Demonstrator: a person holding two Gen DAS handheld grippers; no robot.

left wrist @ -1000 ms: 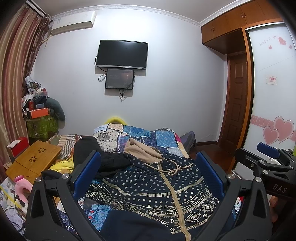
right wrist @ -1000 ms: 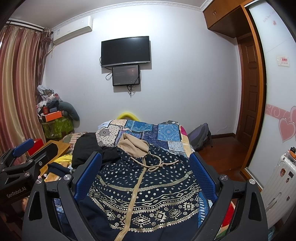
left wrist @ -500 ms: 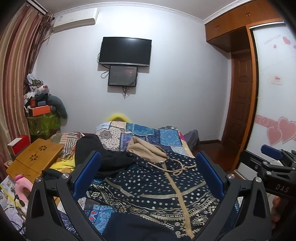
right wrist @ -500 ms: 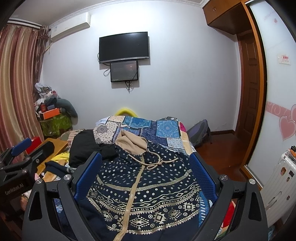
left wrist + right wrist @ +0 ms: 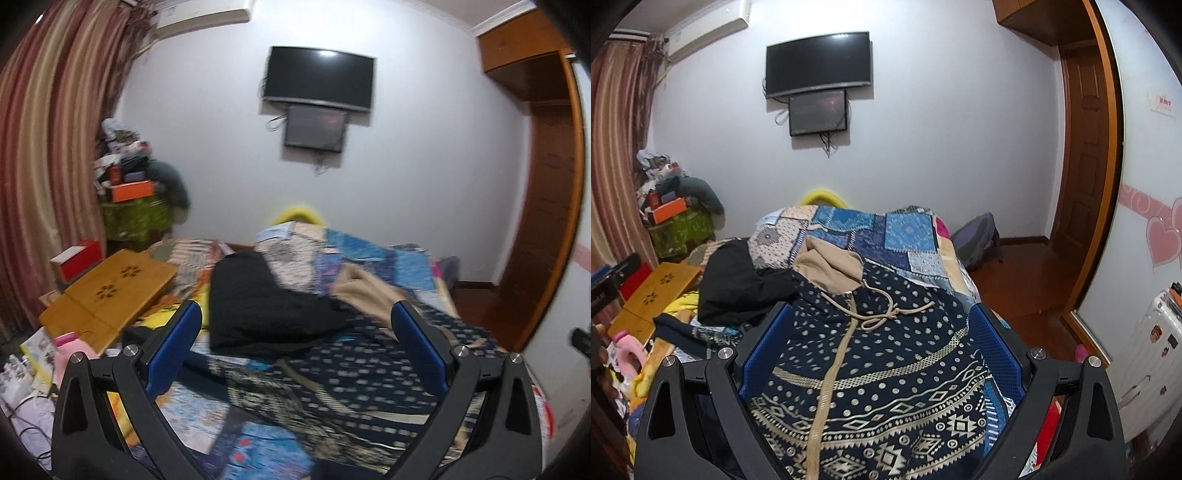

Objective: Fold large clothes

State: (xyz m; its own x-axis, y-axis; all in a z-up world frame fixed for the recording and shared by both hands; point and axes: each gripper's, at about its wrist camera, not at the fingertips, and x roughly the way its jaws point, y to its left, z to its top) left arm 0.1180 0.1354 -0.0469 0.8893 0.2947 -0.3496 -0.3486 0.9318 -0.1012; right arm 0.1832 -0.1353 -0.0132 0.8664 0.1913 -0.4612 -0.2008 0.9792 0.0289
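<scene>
Hoodie [image 5: 886,354], navy with cream dots and geometric bands, lies face up on the patchwork quilt [image 5: 905,230] of the bed, zipper running down its middle, tan-lined hood [image 5: 827,267] toward the far wall and the drawstring [image 5: 886,315] knotted just below the hood. Right gripper [image 5: 881,314] hangs over the hoodie's chest, jaws spread wide, nothing held; the zipper and drawstring knot sit between the two blue pads [image 5: 768,343]. Left gripper [image 5: 297,314] likewise wide apart and empty, view motion-blurred; between its pads lies a black garment [image 5: 258,306], which rests just beside the hoodie on its left, overlapping the shoulder edge. Hoodie [image 5: 369,373] fills the lower right of the left view, below and right of the black garment. Wooden lap desk [image 5: 110,291] sits left of the hoodie, beyond the black garment. Wall-mounted TV [image 5: 818,62] hangs beyond the hood end.
</scene>
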